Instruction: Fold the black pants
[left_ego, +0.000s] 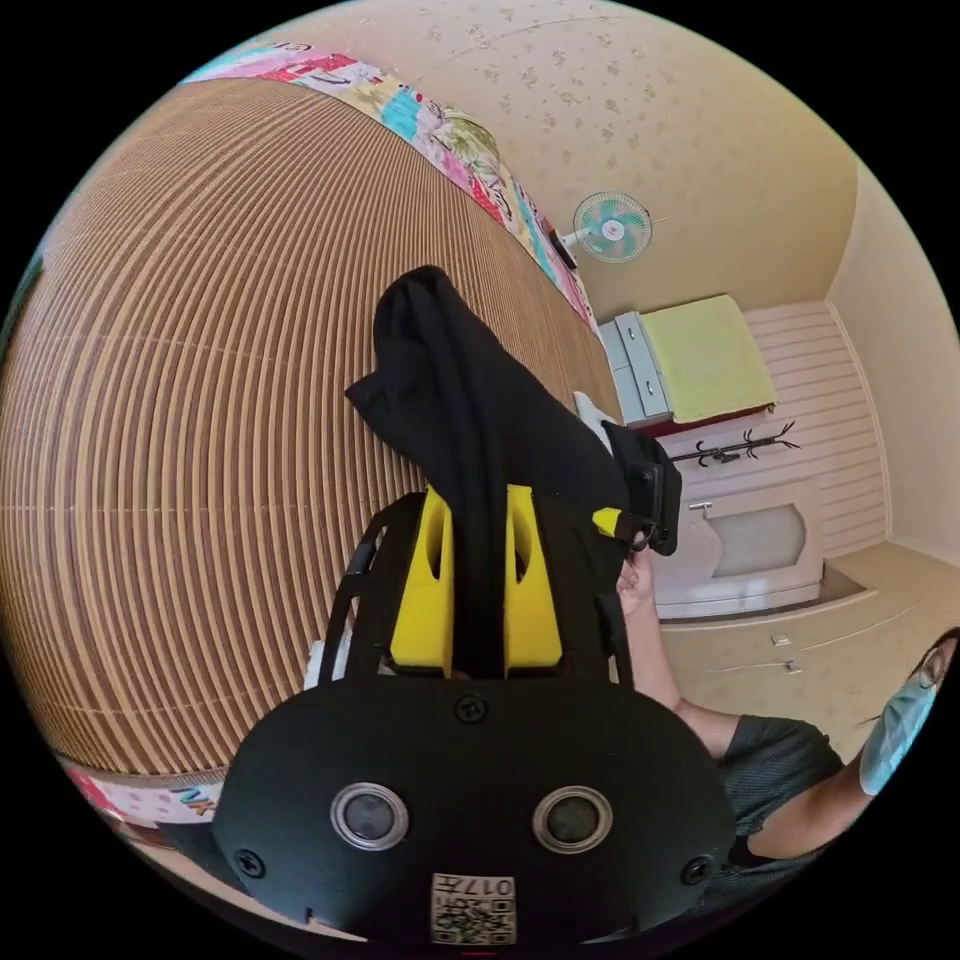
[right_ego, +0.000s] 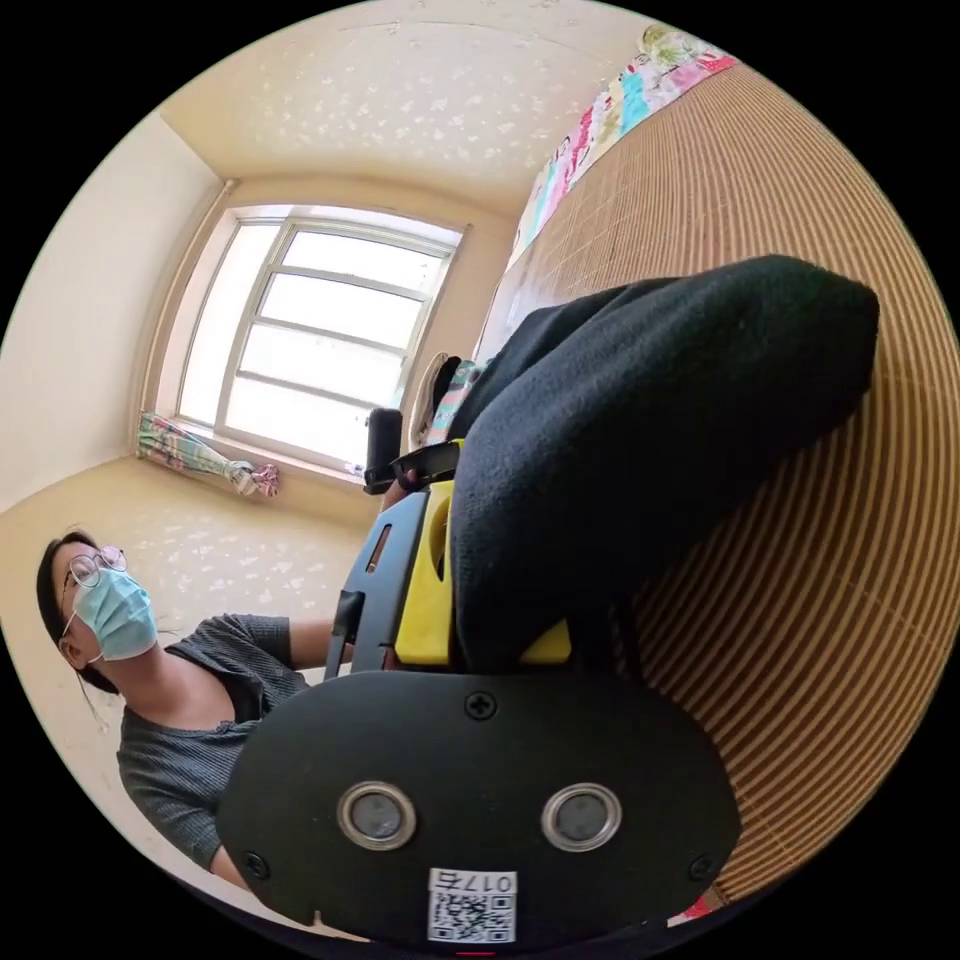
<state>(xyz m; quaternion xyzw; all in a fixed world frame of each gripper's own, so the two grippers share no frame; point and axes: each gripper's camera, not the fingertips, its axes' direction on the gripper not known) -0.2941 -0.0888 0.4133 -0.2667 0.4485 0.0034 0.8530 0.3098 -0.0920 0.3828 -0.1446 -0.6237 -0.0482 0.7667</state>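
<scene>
In the left gripper view, the left claw (left_ego: 476, 520) has its two yellow jaws clamped on a strip of the black pants (left_ego: 470, 400), which runs up between them and bunches into a dark fold over the ribbed bamboo mat (left_ego: 200, 400). The pants hang against the mat and hide the mat's surface just beyond the jaw tips. A patterned, brightly coloured border (left_ego: 440, 130) edges the mat on its far side, and another bit of the same border shows at the mat's near corner. Just beside the pants, away from the mat, the right claw (left_ego: 640, 500) comes into this view as a black body with a yellow tip, a hand (left_ego: 635, 585) on it; whether its jaws press the cloth cannot be told from here. Further from the mat stand a wall fan (left_ego: 612, 227), a grey drawer unit (left_ego: 635, 370) with a yellow-green cover (left_ego: 705, 355), a coat rack (left_ego: 745, 445) and a white door (left_ego: 750, 545).

In the right gripper view, a thick roll of the pants (right_ego: 650, 420) lies over the right claw (right_ego: 490, 600), draped across the yellow jaws so that only one jaw's flank and a corner of the other peek out; the cloth sits between them and they appear closed on it. The mat (right_ego: 820, 600) lies just behind the pants. On the side away from the mat, a person (right_ego: 170, 690) in a grey top and a face mask leans in, with a window (right_ego: 320, 330) behind
</scene>
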